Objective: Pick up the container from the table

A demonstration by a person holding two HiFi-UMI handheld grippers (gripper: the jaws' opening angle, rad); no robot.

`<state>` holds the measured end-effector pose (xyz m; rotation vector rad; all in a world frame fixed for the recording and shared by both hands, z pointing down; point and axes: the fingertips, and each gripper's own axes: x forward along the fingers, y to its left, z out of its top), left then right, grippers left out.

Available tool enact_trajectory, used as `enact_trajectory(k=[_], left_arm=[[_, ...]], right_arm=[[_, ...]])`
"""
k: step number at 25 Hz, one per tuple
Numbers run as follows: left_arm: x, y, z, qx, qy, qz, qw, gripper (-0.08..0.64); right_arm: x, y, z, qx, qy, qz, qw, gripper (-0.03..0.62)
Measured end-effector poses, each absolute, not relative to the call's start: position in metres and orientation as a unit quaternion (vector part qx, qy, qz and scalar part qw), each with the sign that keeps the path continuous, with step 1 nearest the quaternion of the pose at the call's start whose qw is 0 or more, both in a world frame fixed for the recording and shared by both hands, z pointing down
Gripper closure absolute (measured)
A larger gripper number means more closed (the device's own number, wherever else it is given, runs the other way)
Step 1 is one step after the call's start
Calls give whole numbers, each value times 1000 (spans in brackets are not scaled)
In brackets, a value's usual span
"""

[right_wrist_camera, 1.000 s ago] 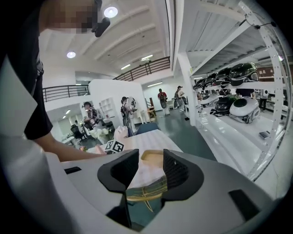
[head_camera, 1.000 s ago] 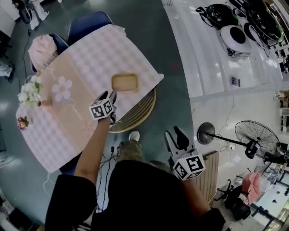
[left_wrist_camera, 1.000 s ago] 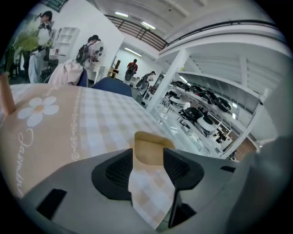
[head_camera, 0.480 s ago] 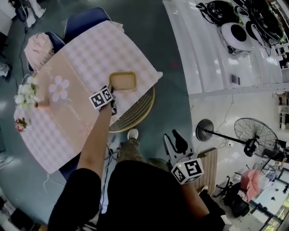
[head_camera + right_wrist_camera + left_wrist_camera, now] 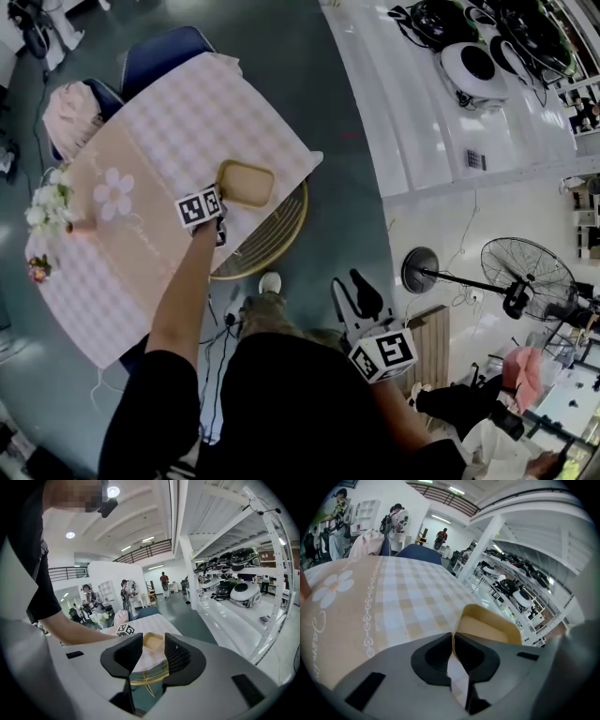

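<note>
A shallow tan container [image 5: 246, 183] lies near the edge of the table [image 5: 169, 122], which has a pink checked cloth. My left gripper [image 5: 221, 191] reaches down to the container's near left rim. In the left gripper view its jaws are closing, and the pads of the left gripper [image 5: 453, 638] pinch the thin wall of the container [image 5: 487, 625] between them. My right gripper [image 5: 352, 284] hangs off the table beside my body. Its jaws stand open with nothing between them. The right gripper [image 5: 153, 651] looks across at the container [image 5: 153, 642] from a distance.
A round rattan seat [image 5: 272, 234] sits under the table edge by the container. White flowers [image 5: 47, 202] stand at the table's left end, and blue chairs [image 5: 159, 52] at its far side. A floor fan [image 5: 525, 277] and white shelving with helmets [image 5: 441, 112] stand to the right.
My left gripper has sunk forward to the container's rim and its jaws have gone from wide open to closed on it. The right gripper has stayed where it was.
</note>
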<state>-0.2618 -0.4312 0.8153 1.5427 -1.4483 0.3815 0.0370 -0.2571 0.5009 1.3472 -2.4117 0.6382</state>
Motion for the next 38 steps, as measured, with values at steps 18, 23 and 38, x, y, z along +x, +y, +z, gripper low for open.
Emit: enact_trajectory(k=[18, 23, 38], left_arm=[[-237, -408, 712, 656, -608, 130, 428, 538], [-227, -414, 697, 663, -608, 129, 418, 538], [-199, -401, 634, 694, -590, 110, 398, 537]], right_arm=[[44, -276, 448, 471, -864, 154, 91, 594], [49, -306, 443, 486, -861, 127, 79, 594], [10, -388, 489, 479, -861, 133, 111, 594]])
